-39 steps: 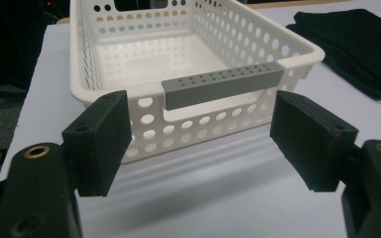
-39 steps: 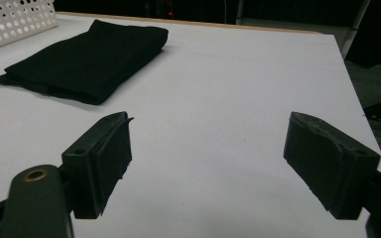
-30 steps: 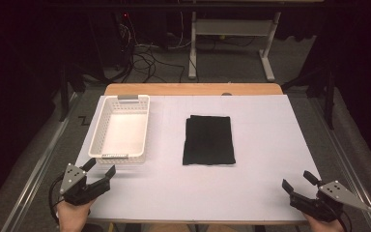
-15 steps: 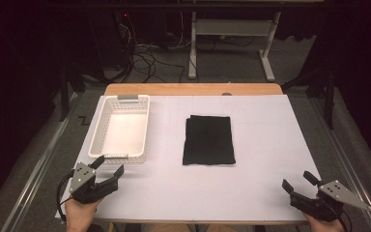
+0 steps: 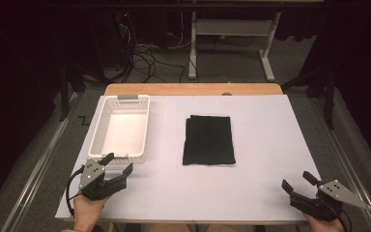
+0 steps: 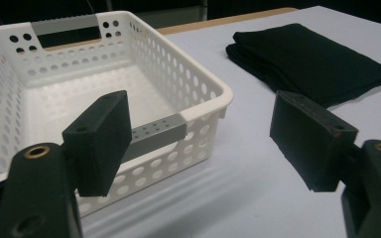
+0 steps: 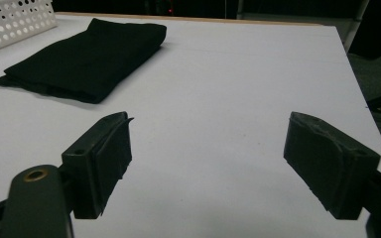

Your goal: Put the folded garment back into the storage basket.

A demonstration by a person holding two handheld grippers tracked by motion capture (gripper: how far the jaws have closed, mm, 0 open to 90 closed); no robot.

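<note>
Since the earlier frame left gripper (image 5: 117, 165) had slid right along the near edge toward white perforated basket (image 5: 120, 127), jaws wide and empty; right gripper (image 5: 297, 182) sat likewise wide; approach stage, folded black cloth (image 5: 208, 139) mid-table probably awaited grasping.

On the surface (image 5: 270, 145), the basket (image 5: 121, 126) lies at centre left of the frame, the folded cloth (image 5: 208, 140) to its right, apart from it. The left tool (image 5: 118, 166) sits just below the basket's near end; the right tool (image 5: 297, 181) sits at lower right, well apart from the cloth.
</note>
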